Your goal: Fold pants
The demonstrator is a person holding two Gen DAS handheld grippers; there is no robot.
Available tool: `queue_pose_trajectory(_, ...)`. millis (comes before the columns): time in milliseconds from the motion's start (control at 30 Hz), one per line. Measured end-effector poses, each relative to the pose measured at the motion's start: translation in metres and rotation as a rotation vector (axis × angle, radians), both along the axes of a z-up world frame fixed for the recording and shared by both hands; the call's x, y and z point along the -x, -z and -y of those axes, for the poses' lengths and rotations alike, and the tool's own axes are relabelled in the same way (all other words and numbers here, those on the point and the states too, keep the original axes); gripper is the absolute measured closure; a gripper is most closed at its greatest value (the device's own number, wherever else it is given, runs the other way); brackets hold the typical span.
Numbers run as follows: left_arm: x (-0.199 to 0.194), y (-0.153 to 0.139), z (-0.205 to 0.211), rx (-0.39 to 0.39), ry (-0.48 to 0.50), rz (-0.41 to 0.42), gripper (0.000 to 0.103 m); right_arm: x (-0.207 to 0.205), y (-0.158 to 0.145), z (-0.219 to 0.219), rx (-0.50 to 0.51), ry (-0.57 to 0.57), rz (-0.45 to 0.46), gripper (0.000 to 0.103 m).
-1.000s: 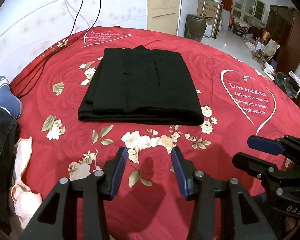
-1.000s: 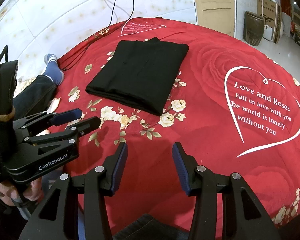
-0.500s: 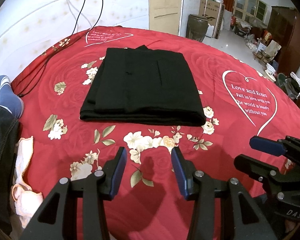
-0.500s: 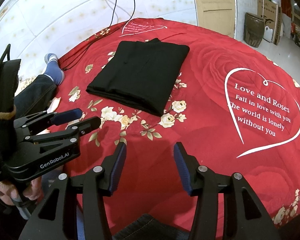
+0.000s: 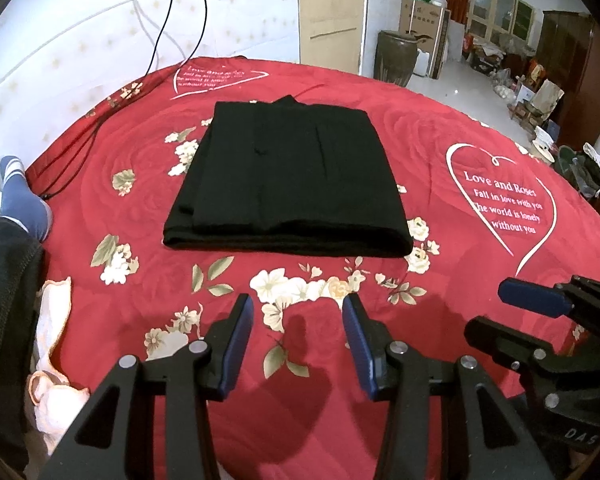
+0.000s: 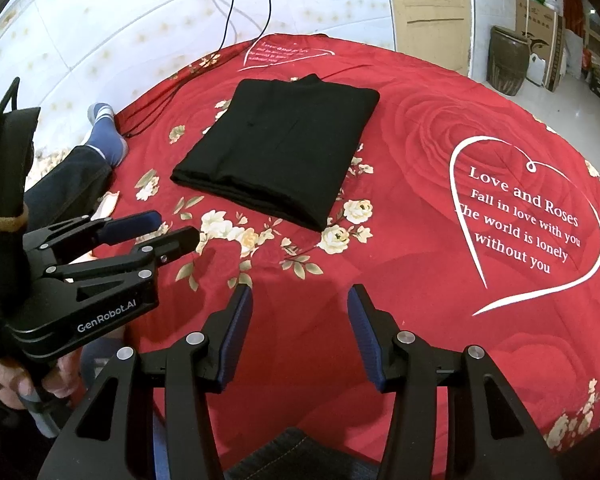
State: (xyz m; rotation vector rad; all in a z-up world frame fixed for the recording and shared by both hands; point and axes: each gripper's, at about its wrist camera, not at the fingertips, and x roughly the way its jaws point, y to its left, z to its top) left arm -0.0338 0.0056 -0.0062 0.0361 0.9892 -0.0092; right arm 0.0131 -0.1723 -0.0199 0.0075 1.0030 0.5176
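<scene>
My left gripper (image 5: 298,320) hangs over the red bedspread (image 5: 440,152) with its blue pads (image 5: 236,340) spread apart and nothing between them, and my right gripper (image 6: 300,312) sits the same way just beside it, jaws parted and empty above bare red cloth. Comparing with the views from a second ago, almost nothing has changed: neither tool has shifted, the gaps between the fingers look the same, and the framing of the bed is nearly identical. That stillness is the news. Out ahead of both tools, well clear of the fingertips, the black pants (image 5: 288,176) lie as a compact, squared rectangle on the floral part of the spread, layered edges stacked along the near side and a small flap of cloth poking out at the far edge. They have not moved either. I read this as the fold being finished, with both tools pulled back and idle; at most that far flap could want tucking. Off to the left, a person's blue sock (image 5: 18,196) rests at the bed's edge.
</scene>
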Motion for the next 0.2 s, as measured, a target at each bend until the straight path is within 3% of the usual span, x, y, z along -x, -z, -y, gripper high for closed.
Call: queue_pose_trajectory(200, -0.0017, -0.0004, -0.0032, 0.01, -0.014, -0.002, 0.054, -0.0007, 0.0012, -0.0003, 0.008, 0.0, -0.003, 0.053)
